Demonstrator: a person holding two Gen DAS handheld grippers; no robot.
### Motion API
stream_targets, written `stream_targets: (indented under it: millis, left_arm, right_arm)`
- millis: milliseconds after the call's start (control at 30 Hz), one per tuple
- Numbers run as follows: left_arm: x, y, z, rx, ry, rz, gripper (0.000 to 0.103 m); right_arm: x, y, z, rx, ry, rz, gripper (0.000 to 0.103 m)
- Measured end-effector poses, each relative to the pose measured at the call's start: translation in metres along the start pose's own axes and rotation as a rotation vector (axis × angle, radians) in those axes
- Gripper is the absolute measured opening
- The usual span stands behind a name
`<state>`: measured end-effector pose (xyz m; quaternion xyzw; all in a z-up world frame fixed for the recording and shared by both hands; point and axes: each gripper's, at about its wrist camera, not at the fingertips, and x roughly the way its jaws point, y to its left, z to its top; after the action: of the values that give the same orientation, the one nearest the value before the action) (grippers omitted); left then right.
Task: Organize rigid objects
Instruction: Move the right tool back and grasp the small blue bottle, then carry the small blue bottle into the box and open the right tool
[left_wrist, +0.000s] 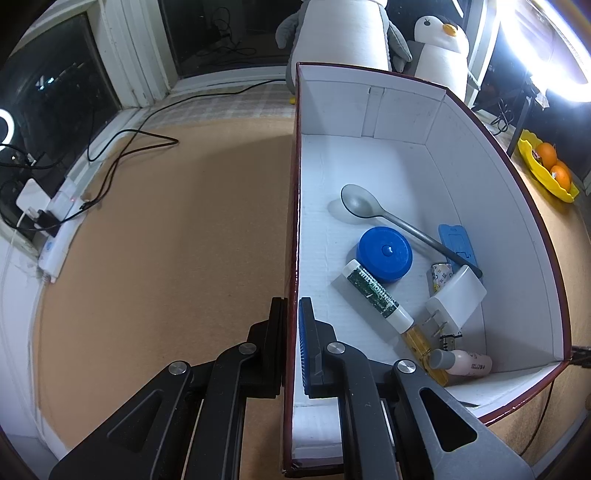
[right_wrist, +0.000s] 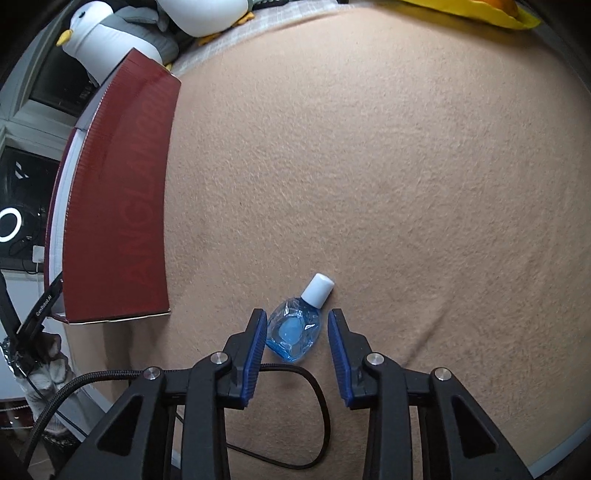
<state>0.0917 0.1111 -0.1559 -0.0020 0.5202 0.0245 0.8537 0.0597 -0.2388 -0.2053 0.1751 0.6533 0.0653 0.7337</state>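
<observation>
A small clear-blue bottle (right_wrist: 293, 332) with a white cap lies on the tan blanket (right_wrist: 369, 184). My right gripper (right_wrist: 297, 314) points down over it with a blue pad on each side; a thin gap shows at the right pad, so it is open. The red box (left_wrist: 406, 118) with a white inside holds a grey spoon (left_wrist: 360, 205), a blue round lid (left_wrist: 384, 254), a green-and-white tube (left_wrist: 376, 295), a white charger (left_wrist: 456, 299), a small pink bottle (left_wrist: 465, 363) and other small items. My left gripper (left_wrist: 291, 302) is shut on the box's left wall (left_wrist: 295, 221).
The box's red outer side (right_wrist: 118, 206) stands left of the bottle. A black cable (right_wrist: 314, 387) loops under the right gripper. Penguin plush toys (left_wrist: 439, 44) sit behind the box, a yellow bowl of oranges (left_wrist: 546, 166) is at the right, and cables and a power strip (left_wrist: 59, 229) lie at the left.
</observation>
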Motion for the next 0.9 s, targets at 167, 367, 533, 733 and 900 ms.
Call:
stream_targets:
  millis: [167,367,533,733,900]
  left_arm:
    - [0.001,-0.001,0.000,-0.002,0.002,-0.001,0.006]
    - [0.001,0.000,-0.001,-0.005,0.003,-0.003,0.006]
    - [0.002,0.001,-0.001,-0.007,0.003,-0.006,0.006]
    - [0.002,0.002,-0.002,-0.012,0.005,-0.010,0.006]
    - [0.002,0.003,-0.004,-0.019,0.009,-0.009,0.006]
  right_arm:
    - [0.010,0.003,-0.003,0.009,0.014,-0.003,0.031]
    - [0.016,0.020,-0.003,-0.038,-0.001,-0.059,0.031]
    - [0.024,0.042,-0.003,-0.136,-0.022,-0.158,0.031]
    - [0.030,0.053,0.007,-0.223,-0.033,-0.214,0.027]
    - [0.028,0.050,0.018,-0.221,-0.053,-0.208,0.026]
